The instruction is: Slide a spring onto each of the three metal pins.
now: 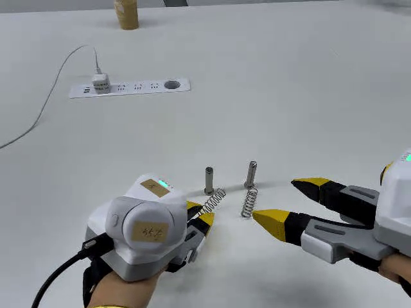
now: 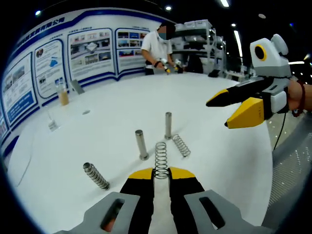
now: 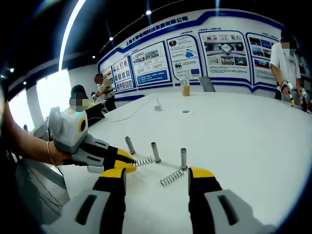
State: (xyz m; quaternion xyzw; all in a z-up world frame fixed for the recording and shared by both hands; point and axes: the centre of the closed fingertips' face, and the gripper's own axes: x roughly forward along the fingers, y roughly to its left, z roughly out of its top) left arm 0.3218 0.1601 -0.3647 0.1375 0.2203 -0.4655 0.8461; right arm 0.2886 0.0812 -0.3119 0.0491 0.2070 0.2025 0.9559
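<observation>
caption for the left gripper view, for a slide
Left tongs pinch a coiled steel spring beside a bare upright metal pin

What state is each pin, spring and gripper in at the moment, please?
left gripper: shut on the held spring.
right gripper: open, empty.
held spring: clamped by one end, not on a pin.
sprung pin: spring already on it.
middle pin: upright, bare.
far pin: upright, bare.
loose spring: lying on the table beside the far pin.
charger: plugged into the power strip.
</observation>
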